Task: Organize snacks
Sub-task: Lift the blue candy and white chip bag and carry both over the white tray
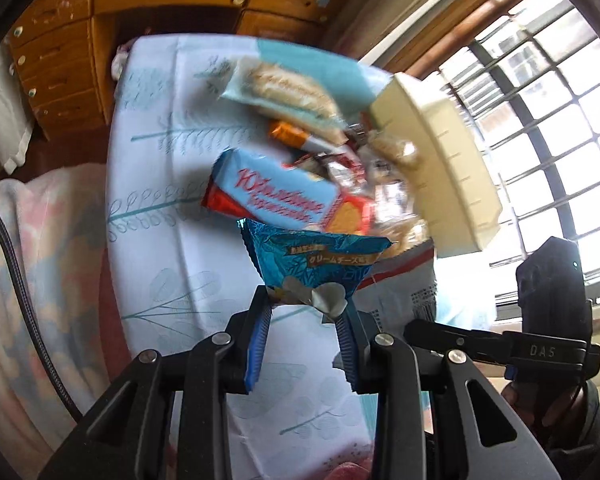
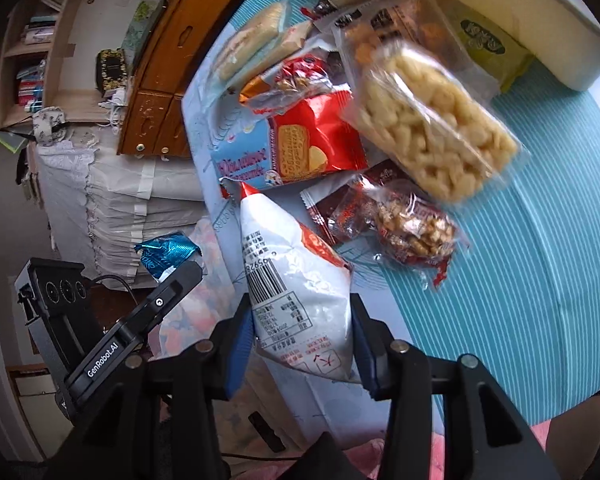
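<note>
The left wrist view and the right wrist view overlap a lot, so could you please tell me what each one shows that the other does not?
Only the left wrist view shows the barred window and the printed front of the blue foil packet pinched in the left hand-held gripper.

Only the right wrist view shows the bookshelf, the walnut snack bag, and the white barcoded packet clamped in the right hand-held gripper.

Both show the biscuit pack, the cream tray and the wooden drawers.
</note>
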### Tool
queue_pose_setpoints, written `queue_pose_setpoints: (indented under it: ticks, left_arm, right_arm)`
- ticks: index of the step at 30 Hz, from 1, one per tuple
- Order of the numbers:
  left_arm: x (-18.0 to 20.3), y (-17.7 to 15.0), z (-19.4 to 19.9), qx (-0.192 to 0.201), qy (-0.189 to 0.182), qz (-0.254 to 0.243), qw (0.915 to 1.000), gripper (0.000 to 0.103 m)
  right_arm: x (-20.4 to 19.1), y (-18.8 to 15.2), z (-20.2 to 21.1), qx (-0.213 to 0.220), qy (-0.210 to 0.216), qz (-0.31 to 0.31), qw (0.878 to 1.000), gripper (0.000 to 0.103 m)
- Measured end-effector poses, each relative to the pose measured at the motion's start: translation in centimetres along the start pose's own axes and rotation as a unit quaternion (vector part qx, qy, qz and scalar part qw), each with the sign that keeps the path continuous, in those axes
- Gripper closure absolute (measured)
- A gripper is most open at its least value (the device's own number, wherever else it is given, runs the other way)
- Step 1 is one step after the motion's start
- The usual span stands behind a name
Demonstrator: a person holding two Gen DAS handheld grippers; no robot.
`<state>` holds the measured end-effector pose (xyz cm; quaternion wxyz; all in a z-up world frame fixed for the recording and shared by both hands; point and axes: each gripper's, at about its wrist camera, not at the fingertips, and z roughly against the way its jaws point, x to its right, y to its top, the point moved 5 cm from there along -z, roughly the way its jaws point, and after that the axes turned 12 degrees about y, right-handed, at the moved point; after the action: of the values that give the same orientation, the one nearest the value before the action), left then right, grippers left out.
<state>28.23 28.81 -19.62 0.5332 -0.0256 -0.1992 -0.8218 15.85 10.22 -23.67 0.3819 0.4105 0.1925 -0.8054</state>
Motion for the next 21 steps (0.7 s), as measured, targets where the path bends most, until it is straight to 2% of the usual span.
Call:
queue_pose_setpoints:
  ticks: [6, 12, 15, 21]
  left_arm:
    - [3.7, -0.7, 3.4, 0.062, -0.011, -0.01, 0.998, 0.073]
    - [8.2, -0.6, 5.6, 0.114, -0.031, 0.002, 0.993, 0.073]
    - [10.5, -0.4, 6.6, 0.135, -0.023, -0.008, 0.9906, 0.073]
    - [15.7, -0.1, 7.7, 0.169, -0.016, -0.017, 0.9854, 0.073]
  right_arm:
    - [-1.8, -0.8, 3.6, 0.017, 0.012, 0.067, 0.998, 0.058]
    - [-3.7, -0.8, 8.1, 0.044, 0.016, 0.152, 0.987, 0.058]
    - [-4.9, -0.7, 10.4, 0.06, 0.017, 0.19, 0.98, 0.058]
    - [-6.9, -0.2, 15.3, 0.096, 0.008, 0.276, 0.956, 0.058]
